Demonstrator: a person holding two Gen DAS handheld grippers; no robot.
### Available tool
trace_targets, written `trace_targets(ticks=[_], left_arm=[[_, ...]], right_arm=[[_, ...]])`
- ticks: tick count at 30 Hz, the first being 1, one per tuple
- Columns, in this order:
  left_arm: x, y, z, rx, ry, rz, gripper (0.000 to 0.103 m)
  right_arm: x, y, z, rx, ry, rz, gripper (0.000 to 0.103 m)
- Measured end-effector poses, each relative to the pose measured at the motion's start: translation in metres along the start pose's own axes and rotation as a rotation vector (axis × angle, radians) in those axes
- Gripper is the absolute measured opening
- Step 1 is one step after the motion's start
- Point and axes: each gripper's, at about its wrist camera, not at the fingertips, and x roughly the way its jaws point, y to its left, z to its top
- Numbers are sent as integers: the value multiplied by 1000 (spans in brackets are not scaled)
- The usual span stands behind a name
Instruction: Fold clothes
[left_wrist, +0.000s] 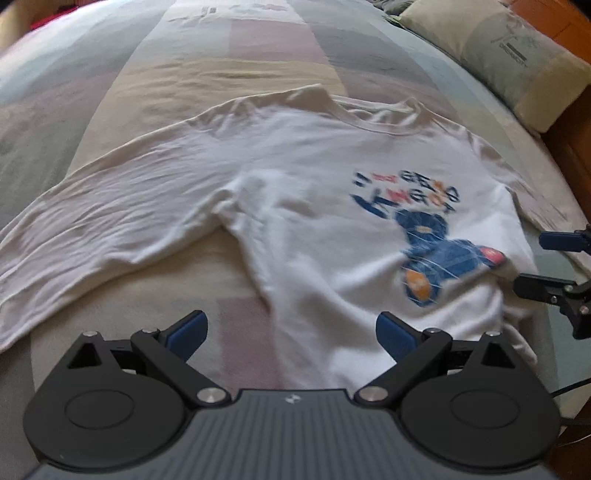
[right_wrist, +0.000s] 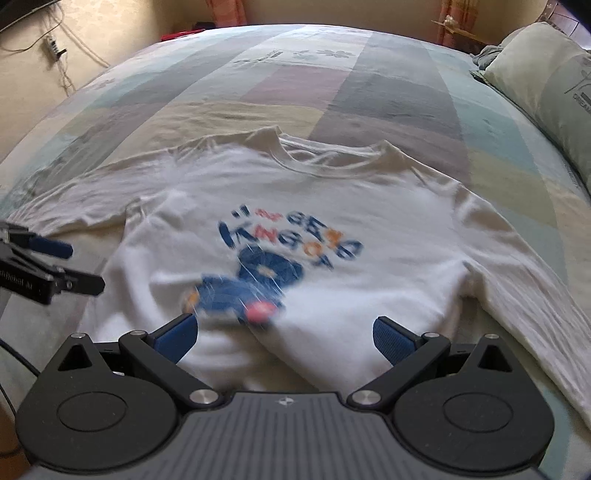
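Above the white shirt (left_wrist: 295, 177), two gaping grippers.

Bed with pastel patchwork bedspread (right_wrist: 332, 96), pillow (right_wrist: 543, 85) at right, cream wall (right_wrist: 122, 26) with trailing cables (right_wrist: 55, 51) behind.

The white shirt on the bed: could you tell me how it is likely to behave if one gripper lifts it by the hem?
The shirt will probably sag and drape, since it already lies wrinkled and limp on the bed. Its long sleeve would likely trail and drag behind. It looks thin and light, so pushing it would probably bunch it rather than slide it whole.
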Motion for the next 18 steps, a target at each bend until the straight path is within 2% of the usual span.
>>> trace_targets(ticks=[6, 8, 10, 14, 18], left_arm=[[-27, -72, -34, 42, -4, 89, 98], [-28, -98, -52, 119, -5, 149, 98], [-19, -124, -73, 255, 5, 233, 98], [0, -148, -98, 418, 20, 267, 98], [8, -135, -97, 464, -10, 264, 98]], right_arm=[[-30, -47, -48, -93, 86, 105, 103], [-36, -57, -64, -127, 98, 120, 103], [-38, -62, -79, -152, 107, 127, 103], [-36, -64, -101, -162, 111, 141, 103], [-26, -51, -107, -115, 84, 171, 103]])
